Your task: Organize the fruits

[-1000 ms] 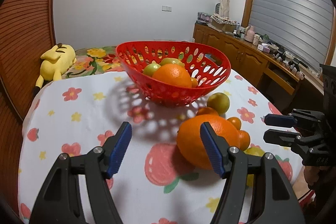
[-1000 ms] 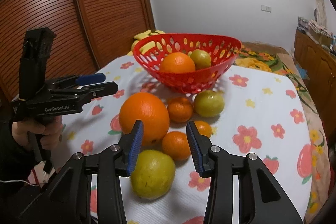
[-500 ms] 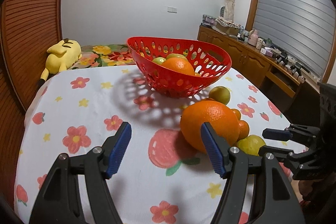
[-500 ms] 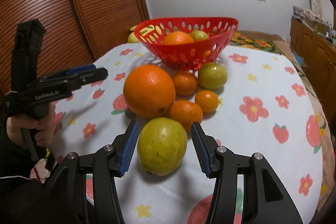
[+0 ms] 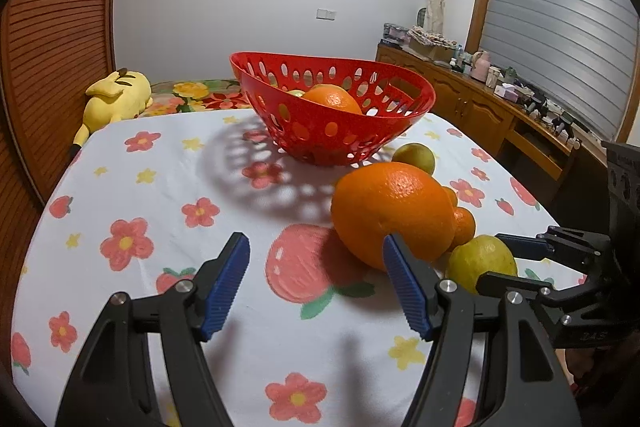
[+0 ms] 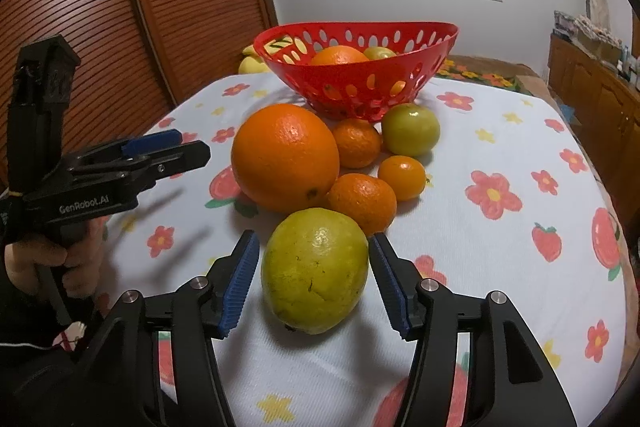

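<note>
Right tongs (image 6: pixel 312 283) astride speckled yellow-green fruit (image 6: pixel 315 269)

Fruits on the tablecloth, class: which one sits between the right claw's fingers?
The big yellow-green fruit, nearest the camera. It lies between the open right claw, in front of the large orange.

1. One red basket (image 6: pixel 360 67) stood at 12 o'clock.
2. Two large oranges: one on the tabletop (image 6: pixel 285 157), one in the basket (image 6: pixel 339 57).
3. Three small mandarins (image 6: pixel 362 201).
4. Three yellow-green fruits (image 6: pixel 315 269), one of them in the basket.
</note>
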